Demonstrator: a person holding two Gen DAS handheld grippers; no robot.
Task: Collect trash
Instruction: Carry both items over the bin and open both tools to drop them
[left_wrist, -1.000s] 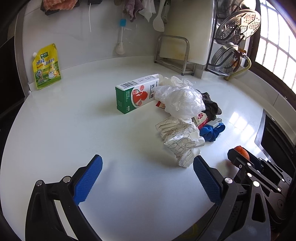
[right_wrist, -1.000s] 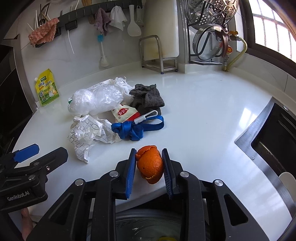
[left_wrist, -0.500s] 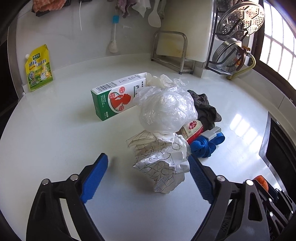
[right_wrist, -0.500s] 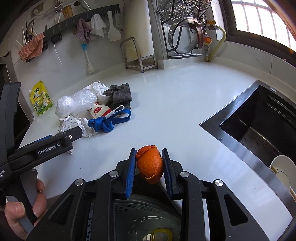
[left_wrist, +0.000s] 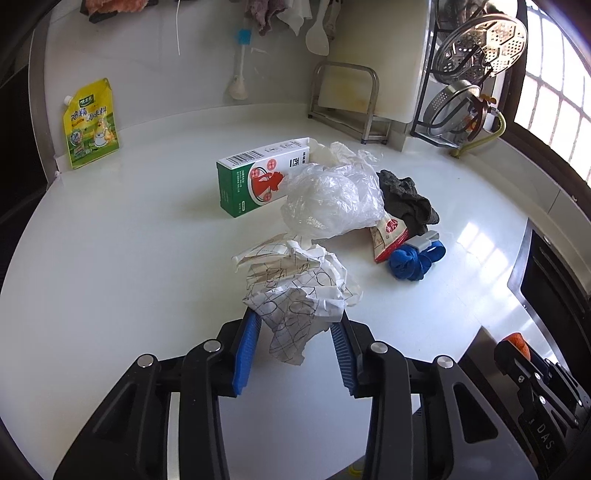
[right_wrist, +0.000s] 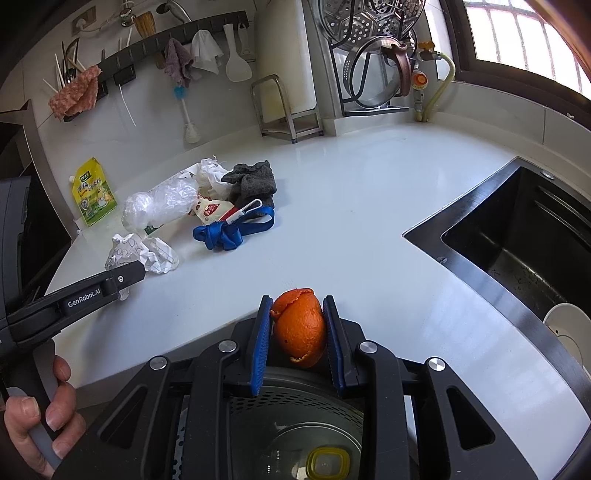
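Left tongs (left_wrist: 295, 332) have just been closing and are now pinched on the crumpled paper (left_wrist: 295, 291) lying on the counter (left_wrist: 129, 258). Orange peel (right_wrist: 301, 334) is held clamped in the right tongs (right_wrist: 298, 332) at the counter edge above a bin (right_wrist: 295, 424).

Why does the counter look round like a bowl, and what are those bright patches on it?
Left wrist view: the fisheye lens bends the white counter into a curve; window light makes shiny patches near the blue strap. Right wrist view: the same bending curves the sink edge; glare sits beside it.
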